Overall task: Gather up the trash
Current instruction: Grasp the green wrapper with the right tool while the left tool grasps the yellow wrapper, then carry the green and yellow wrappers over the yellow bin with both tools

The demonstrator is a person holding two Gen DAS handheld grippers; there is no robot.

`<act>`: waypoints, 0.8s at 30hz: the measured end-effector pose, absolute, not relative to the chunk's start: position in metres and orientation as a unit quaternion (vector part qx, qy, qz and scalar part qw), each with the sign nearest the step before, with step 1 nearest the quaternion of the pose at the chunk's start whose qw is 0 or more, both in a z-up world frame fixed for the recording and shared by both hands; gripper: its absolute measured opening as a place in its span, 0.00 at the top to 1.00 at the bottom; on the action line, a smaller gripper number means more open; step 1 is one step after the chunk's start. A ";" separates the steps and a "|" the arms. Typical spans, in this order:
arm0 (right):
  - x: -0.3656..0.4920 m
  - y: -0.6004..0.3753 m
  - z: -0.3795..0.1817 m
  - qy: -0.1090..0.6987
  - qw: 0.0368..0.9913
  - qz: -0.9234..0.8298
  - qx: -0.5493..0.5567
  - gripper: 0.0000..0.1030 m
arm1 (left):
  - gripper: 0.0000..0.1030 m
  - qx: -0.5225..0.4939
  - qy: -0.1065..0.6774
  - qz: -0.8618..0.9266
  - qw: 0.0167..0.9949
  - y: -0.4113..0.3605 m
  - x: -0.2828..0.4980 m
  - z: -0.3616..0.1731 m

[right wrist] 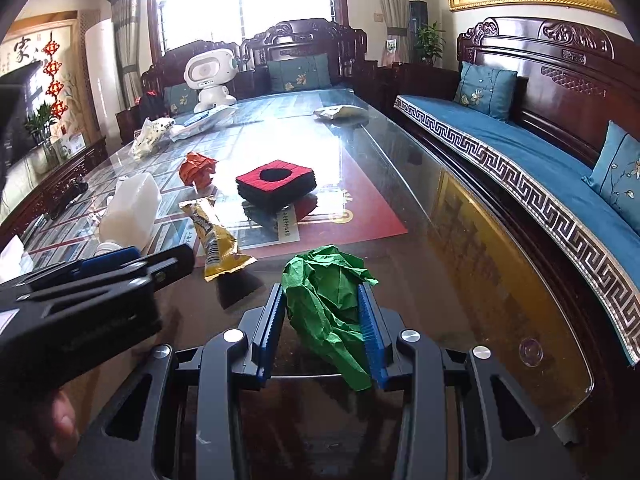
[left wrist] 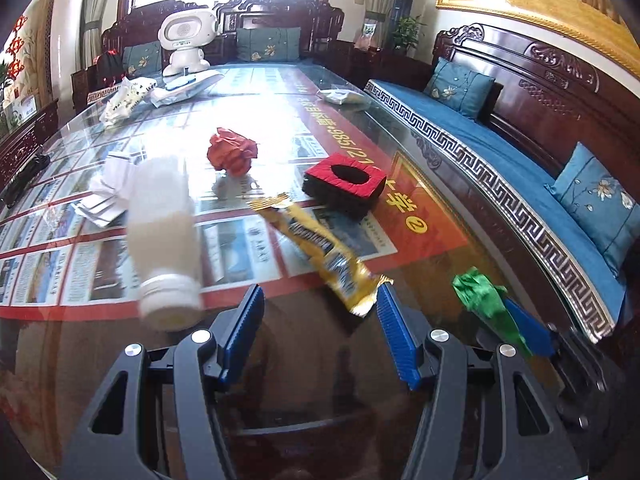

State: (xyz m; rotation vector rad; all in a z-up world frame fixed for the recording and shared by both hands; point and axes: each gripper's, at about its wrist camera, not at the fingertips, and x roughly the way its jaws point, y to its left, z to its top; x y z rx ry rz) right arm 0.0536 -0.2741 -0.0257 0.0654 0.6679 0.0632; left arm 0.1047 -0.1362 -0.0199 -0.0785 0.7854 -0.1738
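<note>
My right gripper (right wrist: 322,312) is shut on a crumpled green paper (right wrist: 324,300), held just above the glass table; the green paper also shows in the left wrist view (left wrist: 482,298). My left gripper (left wrist: 320,312) is open and empty, just short of a yellow snack wrapper (left wrist: 320,248) (right wrist: 216,236). A white plastic bottle (left wrist: 164,236) (right wrist: 130,210) lies on its side to the left. A crumpled red paper (left wrist: 232,152) (right wrist: 198,170) and crumpled white paper (left wrist: 110,194) lie farther back.
A red and black box (left wrist: 344,182) (right wrist: 276,184) sits mid-table. A white robot toy (left wrist: 186,42) (right wrist: 210,78), bags and packets (left wrist: 346,96) lie at the far end. The glass table (right wrist: 460,240) edge runs along a blue-cushioned wooden sofa (right wrist: 500,136) on the right.
</note>
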 end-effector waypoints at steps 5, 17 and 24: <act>0.053 -0.285 -0.025 0.320 0.946 0.034 0.044 0.65 | 0.43 -0.048 0.397 -0.066 0.914 -0.146 0.130 -0.030; 0.050 -0.288 -0.026 0.320 0.945 0.046 0.049 0.65 | 0.73 -0.052 0.412 -0.076 0.906 -0.148 0.144 -0.038; 0.039 -0.276 -0.019 0.312 0.948 0.053 0.036 0.65 | 0.74 -0.050 0.405 -0.080 0.909 -0.133 0.120 -0.030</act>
